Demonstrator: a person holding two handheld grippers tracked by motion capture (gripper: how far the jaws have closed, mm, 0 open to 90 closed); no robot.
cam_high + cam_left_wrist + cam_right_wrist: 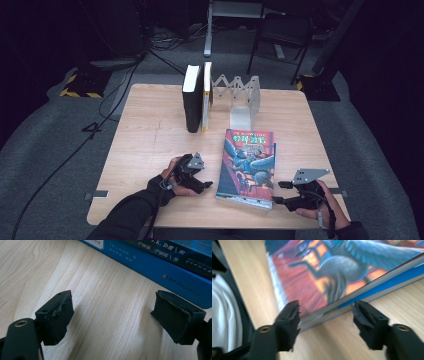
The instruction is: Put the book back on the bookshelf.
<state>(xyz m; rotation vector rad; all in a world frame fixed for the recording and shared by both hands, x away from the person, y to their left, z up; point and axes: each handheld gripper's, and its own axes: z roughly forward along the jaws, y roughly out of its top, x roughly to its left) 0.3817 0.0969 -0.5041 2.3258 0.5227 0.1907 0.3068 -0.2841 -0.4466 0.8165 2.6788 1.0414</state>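
Note:
A colourful illustrated book (pixel 247 167) lies flat on the wooden table (pixel 150 130), front right of centre. My left gripper (pixel 206 184) rests on the table just left of the book, open, with bare wood between its jaws and the book's blue spine (pixel 175 270) beyond. My right gripper (pixel 278 193) is open at the book's near right corner. In the right gripper view its jaws straddle that corner of the book (pixel 324 272) without closing on it.
Two books (pixel 197 97) stand upright at the table's back, left of a folding metal bookend rack (pixel 240 95). A chair (pixel 280 35) and cables lie on the floor beyond the table.

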